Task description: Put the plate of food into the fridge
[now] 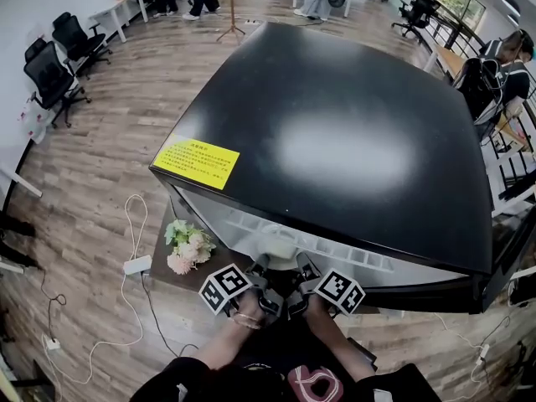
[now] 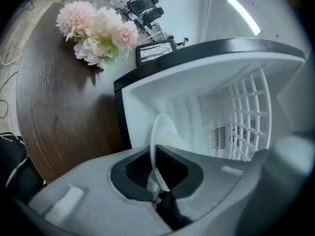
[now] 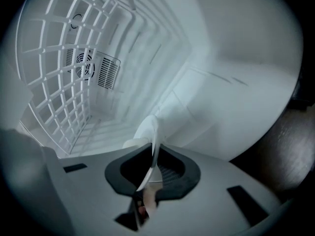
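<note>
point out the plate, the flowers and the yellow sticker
plate (image 2: 153, 149), left gripper view, on its white rim, seen edge-on
flowers (image 2: 98, 31), left gripper view, middle of the bunch
yellow sticker (image 1: 196, 162), head view, centre of the label
</note>
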`<state>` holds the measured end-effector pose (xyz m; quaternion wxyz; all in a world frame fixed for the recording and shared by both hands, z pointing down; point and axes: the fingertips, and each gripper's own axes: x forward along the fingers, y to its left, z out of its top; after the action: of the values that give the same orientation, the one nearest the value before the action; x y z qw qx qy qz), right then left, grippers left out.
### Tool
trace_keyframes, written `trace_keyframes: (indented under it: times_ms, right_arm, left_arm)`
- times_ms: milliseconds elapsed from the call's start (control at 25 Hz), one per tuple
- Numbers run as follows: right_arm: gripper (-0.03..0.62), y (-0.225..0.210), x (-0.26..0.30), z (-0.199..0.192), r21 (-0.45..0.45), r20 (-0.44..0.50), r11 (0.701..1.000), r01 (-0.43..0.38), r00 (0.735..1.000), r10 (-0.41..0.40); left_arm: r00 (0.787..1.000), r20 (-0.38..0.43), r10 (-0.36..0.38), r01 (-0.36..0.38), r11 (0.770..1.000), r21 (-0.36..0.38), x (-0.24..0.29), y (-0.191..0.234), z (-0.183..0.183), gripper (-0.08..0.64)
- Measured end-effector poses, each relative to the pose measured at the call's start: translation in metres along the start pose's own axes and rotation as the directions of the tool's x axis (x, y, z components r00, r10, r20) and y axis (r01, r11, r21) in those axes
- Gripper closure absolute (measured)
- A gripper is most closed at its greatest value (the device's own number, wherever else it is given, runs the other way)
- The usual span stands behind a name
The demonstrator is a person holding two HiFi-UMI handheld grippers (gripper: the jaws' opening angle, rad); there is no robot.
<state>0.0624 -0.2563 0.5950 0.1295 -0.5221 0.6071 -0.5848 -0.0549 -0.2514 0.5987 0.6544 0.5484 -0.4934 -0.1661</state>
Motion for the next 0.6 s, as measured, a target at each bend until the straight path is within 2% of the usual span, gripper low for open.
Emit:
trace_keyframes:
  times_ms: [600]
  right_arm:
    - [0.549,0.000,0.017,0.013,0.000,0.031,1.000,0.015,0.999,-0.015]
  left_arm:
    - [1.000,0.026,0.004,-0.004,1.000,-0.002,0.018,-0.004,0.009,0.540]
